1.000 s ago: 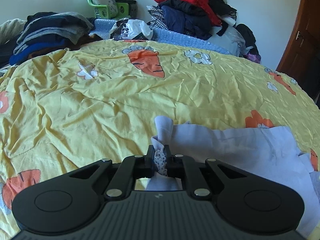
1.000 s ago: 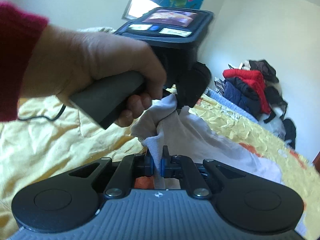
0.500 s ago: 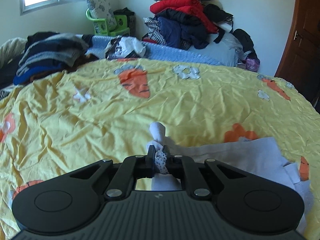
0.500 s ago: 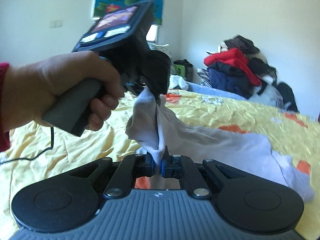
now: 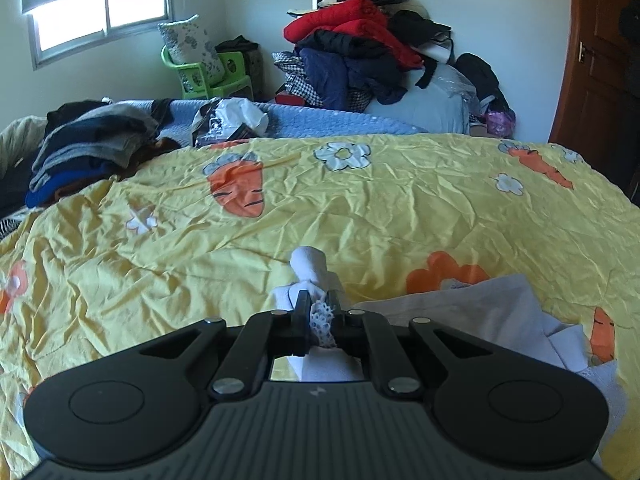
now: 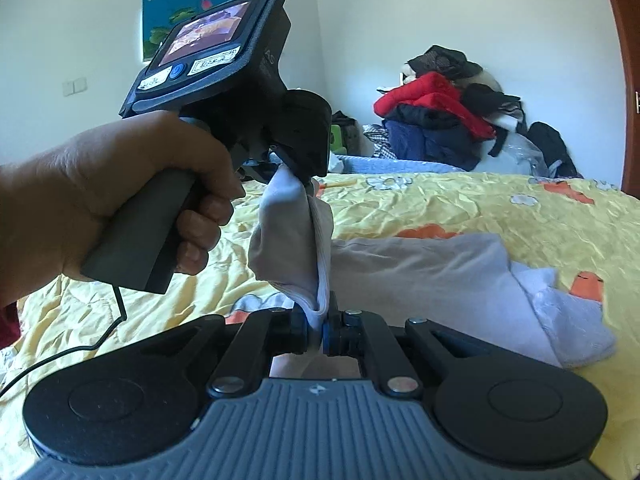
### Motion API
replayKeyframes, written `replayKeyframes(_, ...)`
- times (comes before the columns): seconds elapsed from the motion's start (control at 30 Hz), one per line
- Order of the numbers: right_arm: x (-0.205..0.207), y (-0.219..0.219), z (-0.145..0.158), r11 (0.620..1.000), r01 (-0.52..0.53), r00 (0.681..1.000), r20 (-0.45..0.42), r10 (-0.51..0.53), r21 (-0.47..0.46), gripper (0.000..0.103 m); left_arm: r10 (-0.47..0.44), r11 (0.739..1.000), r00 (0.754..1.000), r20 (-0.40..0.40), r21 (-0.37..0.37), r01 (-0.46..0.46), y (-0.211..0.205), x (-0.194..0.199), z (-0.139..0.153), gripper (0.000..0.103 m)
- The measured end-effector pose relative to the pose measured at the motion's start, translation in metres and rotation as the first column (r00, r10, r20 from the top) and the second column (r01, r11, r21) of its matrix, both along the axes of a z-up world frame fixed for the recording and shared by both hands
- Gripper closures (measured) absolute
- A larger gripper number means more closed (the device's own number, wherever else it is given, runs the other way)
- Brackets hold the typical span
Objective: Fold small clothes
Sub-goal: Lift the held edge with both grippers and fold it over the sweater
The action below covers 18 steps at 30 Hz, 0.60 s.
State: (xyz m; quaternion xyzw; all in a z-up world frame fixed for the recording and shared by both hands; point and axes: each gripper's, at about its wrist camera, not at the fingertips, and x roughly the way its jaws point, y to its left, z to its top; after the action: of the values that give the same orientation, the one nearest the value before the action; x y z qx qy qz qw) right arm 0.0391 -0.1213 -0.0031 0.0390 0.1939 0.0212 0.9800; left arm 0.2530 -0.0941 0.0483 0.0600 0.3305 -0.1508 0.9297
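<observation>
Both grippers clamped shut on the white garment (image 6: 420, 276): left gripper (image 5: 319, 312) pinches its lace edge, right gripper (image 6: 316, 330) a corner. Garment trails lower right across the bed (image 5: 360, 208), bunched end lifted.

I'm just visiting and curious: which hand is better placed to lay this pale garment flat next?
Probably neither alone. Both the left tongs and right tongs are shut on one bunched edge of the pale garment, close together; the rest trails over the yellow bedspread.

Daylight glares through the window (image 5: 100, 16), blown out white. The yellow bedspread (image 5: 400, 208) is brightly lit, sharp; fisheye bends both views' edges, corners dark.
</observation>
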Motion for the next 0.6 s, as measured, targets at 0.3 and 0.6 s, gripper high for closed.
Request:
replayKeyframes(0.3,-0.005,-0.022,-0.001,0.999,0.038,0.999,0.007,-0.038,0.028,0.096,-0.032,0.999,0.999,0.013,0.018,0.032,-0.028,-0.01,0.003,0.096)
replayKeyframes(0.6,-0.008,-0.041,-0.003,0.996,0.071,0.997,0.009,-0.071,0.05,0.095,-0.064,0.998,0.998,0.02,0.028,0.064,-0.052,-0.015,0.002,0.096)
